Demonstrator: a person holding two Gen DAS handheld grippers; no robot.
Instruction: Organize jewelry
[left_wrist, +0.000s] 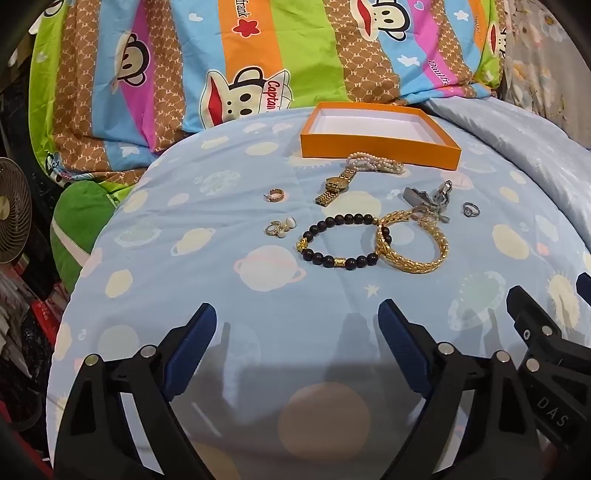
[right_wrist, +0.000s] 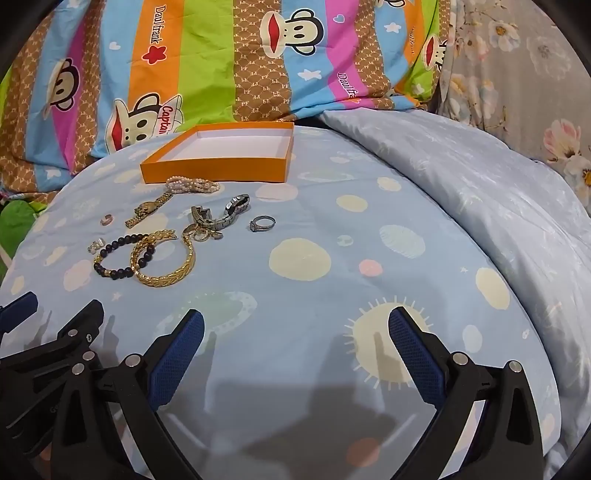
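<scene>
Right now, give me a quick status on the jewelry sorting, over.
Left gripper and right gripper both open, jaws empty. Orange box empty; bracelets, rings, watches all loose on the blue cover. Nothing blocking the box.

Home bedroom, planet-print blue bedsheet (right_wrist: 332, 229), cartoon monkey striped duvet (left_wrist: 221, 74), floral cover (right_wrist: 517, 74), small fan (left_wrist: 11, 210) at bed's edge.
</scene>
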